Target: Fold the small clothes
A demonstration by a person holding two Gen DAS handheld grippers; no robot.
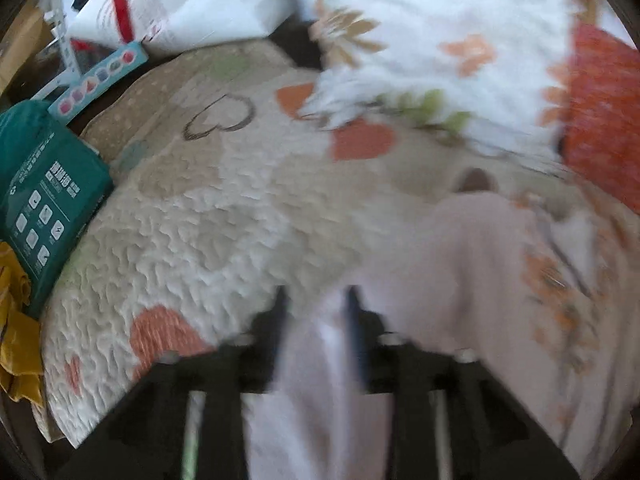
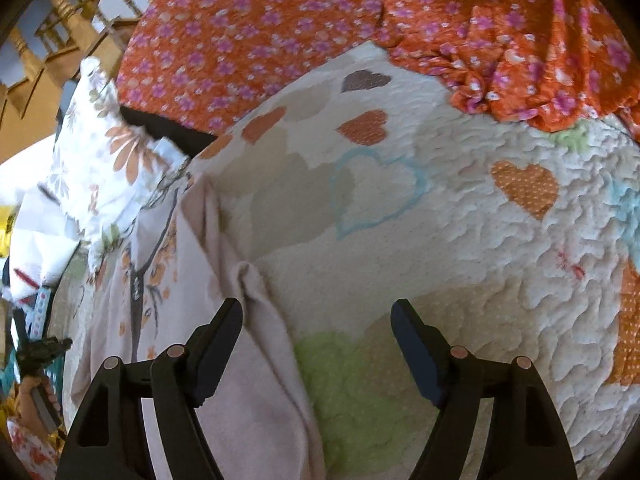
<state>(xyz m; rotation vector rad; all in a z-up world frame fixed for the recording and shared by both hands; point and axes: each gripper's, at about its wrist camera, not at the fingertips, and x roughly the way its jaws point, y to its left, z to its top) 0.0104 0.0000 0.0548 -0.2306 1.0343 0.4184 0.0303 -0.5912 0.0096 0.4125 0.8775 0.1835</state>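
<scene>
A pale pink small garment [image 1: 448, 256] with an orange flower print lies on the quilted heart-pattern bedspread [image 1: 208, 216]. My left gripper [image 1: 316, 300] is shut on an edge of the pink garment, with the cloth hanging down between the fingers. The left wrist view is blurred. In the right wrist view the same garment [image 2: 224, 320] lies at the left. My right gripper [image 2: 318, 320] is open and empty just above the bedspread [image 2: 460, 240], its left finger [image 2: 224, 328] over the garment's edge.
A white flowered pillow [image 1: 432, 40] and an orange flowered cloth [image 2: 320, 20] lie at the far side of the bed. A green package [image 1: 40, 200], a white bag [image 1: 180, 4] and yellow cloth [image 1: 16, 340] sit beside the left edge. A wooden railing [image 2: 68, 20] stands behind.
</scene>
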